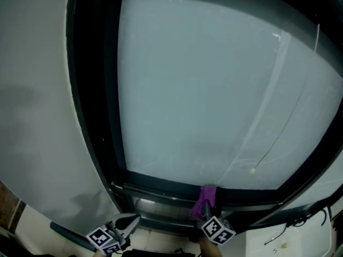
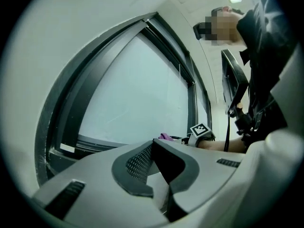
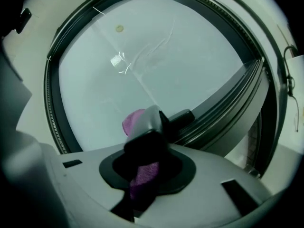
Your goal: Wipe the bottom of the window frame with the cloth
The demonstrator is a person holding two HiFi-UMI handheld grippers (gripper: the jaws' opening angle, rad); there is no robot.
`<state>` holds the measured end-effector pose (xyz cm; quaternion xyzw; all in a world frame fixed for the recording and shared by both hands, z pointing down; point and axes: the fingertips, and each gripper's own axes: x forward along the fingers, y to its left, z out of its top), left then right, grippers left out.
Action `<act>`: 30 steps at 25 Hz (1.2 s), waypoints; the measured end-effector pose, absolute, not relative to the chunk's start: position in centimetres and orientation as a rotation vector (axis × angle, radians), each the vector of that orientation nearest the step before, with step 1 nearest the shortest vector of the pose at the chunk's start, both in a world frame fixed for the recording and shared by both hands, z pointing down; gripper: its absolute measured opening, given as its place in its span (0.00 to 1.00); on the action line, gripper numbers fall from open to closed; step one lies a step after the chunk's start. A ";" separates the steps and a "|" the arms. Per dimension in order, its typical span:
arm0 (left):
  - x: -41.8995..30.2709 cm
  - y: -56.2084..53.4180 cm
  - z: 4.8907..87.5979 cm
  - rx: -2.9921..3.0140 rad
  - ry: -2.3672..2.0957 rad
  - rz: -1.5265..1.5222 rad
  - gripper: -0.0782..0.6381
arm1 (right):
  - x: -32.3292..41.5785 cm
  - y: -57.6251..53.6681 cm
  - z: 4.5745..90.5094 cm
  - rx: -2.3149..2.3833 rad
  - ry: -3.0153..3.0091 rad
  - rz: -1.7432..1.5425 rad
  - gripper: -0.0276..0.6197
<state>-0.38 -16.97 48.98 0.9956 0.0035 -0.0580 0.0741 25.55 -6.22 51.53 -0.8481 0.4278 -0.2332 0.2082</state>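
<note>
**Purple cloth at the bottom rail**

Purple cloth: pinched between the jaws of the right gripper. Its free end lies against the bottom of the window frame, right of centre, likely placed for wiping along it. Left gripper: jaws pressed together, empty, held low and apart from the cloth.

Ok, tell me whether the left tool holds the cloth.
No, the purple cloth sits clamped in the right tool; the left tool holds nothing.
</note>
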 end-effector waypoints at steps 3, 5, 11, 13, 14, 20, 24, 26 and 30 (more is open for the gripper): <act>1.6 -15.5 48.5 2.971 0.034 -0.188 0.10 | 25.8 -5.2 52.1 -2.417 1.258 -0.652 0.17; 2.7 -14.2 48.3 2.958 0.071 -0.161 0.10 | 26.0 -4.8 52.1 -2.486 1.315 -0.631 0.17; 4.5 -12.8 48.6 2.978 0.097 -0.168 0.10 | 26.2 -4.5 51.8 -2.623 1.490 -0.575 0.17; 4.7 -12.5 48.6 2.976 0.098 -0.157 0.10 | 26.5 -4.0 51.9 -2.623 1.496 -0.578 0.17; 4.8 -12.6 48.6 2.979 0.092 -0.157 0.10 | 26.8 -3.7 51.9 -2.626 1.497 -0.577 0.17; 5.3 -12.3 48.5 2.982 0.090 -0.138 0.10 | 27.8 -2.7 51.8 -2.721 1.568 -0.556 0.17; 5.7 -12.2 48.8 2.988 0.090 -0.154 0.10 | 28.8 -2.0 52.1 -2.767 1.585 -0.627 0.17; 6.0 -12.0 48.7 2.992 0.102 -0.155 0.10 | 29.6 -1.7 51.9 -2.779 1.584 -0.641 0.17; 6.4 -11.8 48.5 2.999 0.114 -0.156 0.10 | 31.3 -1.2 51.3 -2.816 1.567 -0.660 0.17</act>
